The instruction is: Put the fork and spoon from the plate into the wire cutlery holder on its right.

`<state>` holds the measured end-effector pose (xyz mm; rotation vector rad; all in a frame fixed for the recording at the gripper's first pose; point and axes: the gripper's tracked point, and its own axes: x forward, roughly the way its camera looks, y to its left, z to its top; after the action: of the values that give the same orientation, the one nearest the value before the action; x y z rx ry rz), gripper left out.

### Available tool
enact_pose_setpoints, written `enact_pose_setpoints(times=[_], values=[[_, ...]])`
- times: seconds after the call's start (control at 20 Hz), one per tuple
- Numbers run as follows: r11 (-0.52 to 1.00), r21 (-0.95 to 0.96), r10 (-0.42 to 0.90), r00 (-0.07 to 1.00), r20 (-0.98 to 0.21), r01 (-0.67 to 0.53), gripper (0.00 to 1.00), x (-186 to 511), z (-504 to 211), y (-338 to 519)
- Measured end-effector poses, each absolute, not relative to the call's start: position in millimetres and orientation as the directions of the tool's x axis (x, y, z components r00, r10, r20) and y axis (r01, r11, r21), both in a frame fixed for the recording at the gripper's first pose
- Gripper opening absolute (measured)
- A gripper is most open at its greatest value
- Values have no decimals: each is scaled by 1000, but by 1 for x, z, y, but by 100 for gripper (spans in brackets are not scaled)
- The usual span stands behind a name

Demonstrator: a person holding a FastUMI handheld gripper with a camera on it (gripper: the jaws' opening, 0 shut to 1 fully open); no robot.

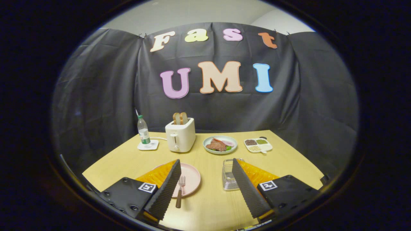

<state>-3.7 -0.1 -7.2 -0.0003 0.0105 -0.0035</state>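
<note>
Your gripper [205, 179] hangs above the tabletop [208, 205] with its fingers spread wide, holding nothing. The fork [180, 191] lies just inside your left finger, tines on the pink plate [192, 179], its handle reaching off the rim toward you. The wire cutlery holder [229, 175] sits against your right finger's inner edge. You cannot make out the spoon.

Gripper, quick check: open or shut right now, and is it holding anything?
Gripper: open, fingers spread wide and holding nothing; the fork on the pink plate lies just inside its left finger, the wire cutlery holder by its right.
</note>
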Motion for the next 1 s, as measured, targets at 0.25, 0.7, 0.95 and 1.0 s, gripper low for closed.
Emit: enact_pose_setpoints(times=[0.25,0.7,0.95,1.0], values=[[1000,-21,-1,1000,-14,0,100,-4,-11,3],[997,-19,73,994,-87,-75,100,8,-42,30],[991,0,131,972,-194,-133,100,20,-85,47],[990,13,141,966,-218,-141,100,22,-95,50]])
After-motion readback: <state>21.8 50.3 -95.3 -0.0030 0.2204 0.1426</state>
